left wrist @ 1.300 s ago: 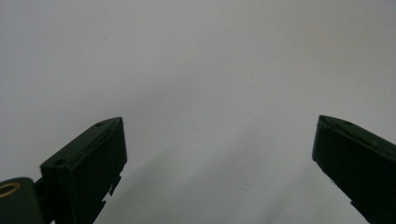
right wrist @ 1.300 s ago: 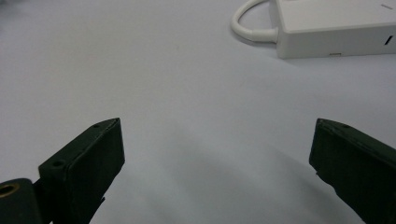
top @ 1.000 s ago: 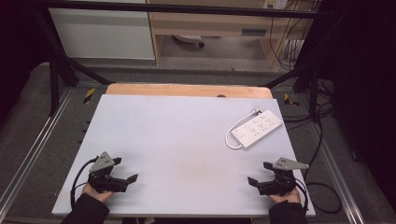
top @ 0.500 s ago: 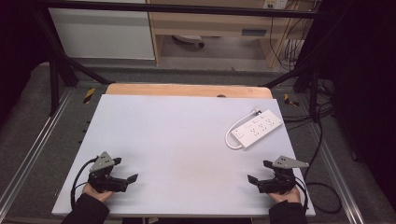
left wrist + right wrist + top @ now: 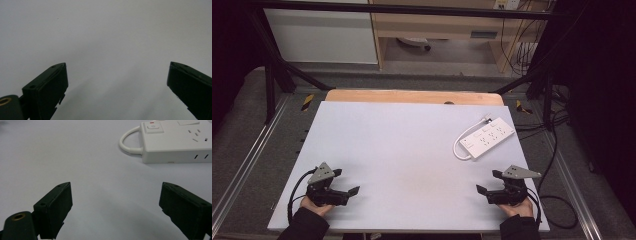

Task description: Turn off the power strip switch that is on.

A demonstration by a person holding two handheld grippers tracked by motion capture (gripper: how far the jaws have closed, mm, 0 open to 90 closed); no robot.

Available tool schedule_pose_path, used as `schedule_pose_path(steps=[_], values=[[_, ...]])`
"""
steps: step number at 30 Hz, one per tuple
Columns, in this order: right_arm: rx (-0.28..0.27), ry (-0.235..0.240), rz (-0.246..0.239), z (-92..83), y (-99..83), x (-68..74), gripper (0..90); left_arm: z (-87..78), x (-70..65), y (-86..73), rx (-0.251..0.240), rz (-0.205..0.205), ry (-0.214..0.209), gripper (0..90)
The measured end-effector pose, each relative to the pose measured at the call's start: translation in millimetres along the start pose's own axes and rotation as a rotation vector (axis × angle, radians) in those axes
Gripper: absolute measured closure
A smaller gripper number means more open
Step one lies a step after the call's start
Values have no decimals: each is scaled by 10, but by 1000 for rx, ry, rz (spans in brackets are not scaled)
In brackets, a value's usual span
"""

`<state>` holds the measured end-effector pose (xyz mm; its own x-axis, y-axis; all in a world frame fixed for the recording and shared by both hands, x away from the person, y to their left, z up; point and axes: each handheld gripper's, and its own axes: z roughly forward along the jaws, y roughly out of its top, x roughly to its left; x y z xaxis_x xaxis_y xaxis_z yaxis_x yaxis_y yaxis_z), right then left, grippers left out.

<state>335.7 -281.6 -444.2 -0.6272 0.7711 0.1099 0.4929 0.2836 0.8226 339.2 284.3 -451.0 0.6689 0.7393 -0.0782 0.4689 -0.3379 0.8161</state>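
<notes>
Nothing moved: 2 grippers [image 5: 346, 186] [image 5: 488, 186], 1 power strip [image 5: 488, 139].

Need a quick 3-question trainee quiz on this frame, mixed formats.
1. True or false: both tools are open, holding nothing.
2. Which tool is nearer the white power strip? A) left tool B) right tool
3. Fill in: the power strip's cable leaves the end next to its ____ button.

Key: 1 true. 2 B. 3 power: the right gripper view shows the button at the end where the cable comes out and loops on the white table.
</notes>
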Motion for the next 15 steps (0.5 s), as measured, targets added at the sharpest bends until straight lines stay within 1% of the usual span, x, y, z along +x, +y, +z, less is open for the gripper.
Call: schedule_pose_path(steps=[3, 6, 12, 15], values=[[-4, 3, -5, 7, 11, 9, 141, 0, -1, 1, 1, 0, 1, 31], [-1, -4, -27, 18, 37, 30, 172, 0, 0, 1, 1, 2, 1, 31], [-4, -13, -27, 22, 76, 39, 219, -2, -2, 0, 1, -1, 1, 32], [-3, -13, -27, 28, 81, 44, 227, -2, -5, 1, 1, 1, 1, 32]])
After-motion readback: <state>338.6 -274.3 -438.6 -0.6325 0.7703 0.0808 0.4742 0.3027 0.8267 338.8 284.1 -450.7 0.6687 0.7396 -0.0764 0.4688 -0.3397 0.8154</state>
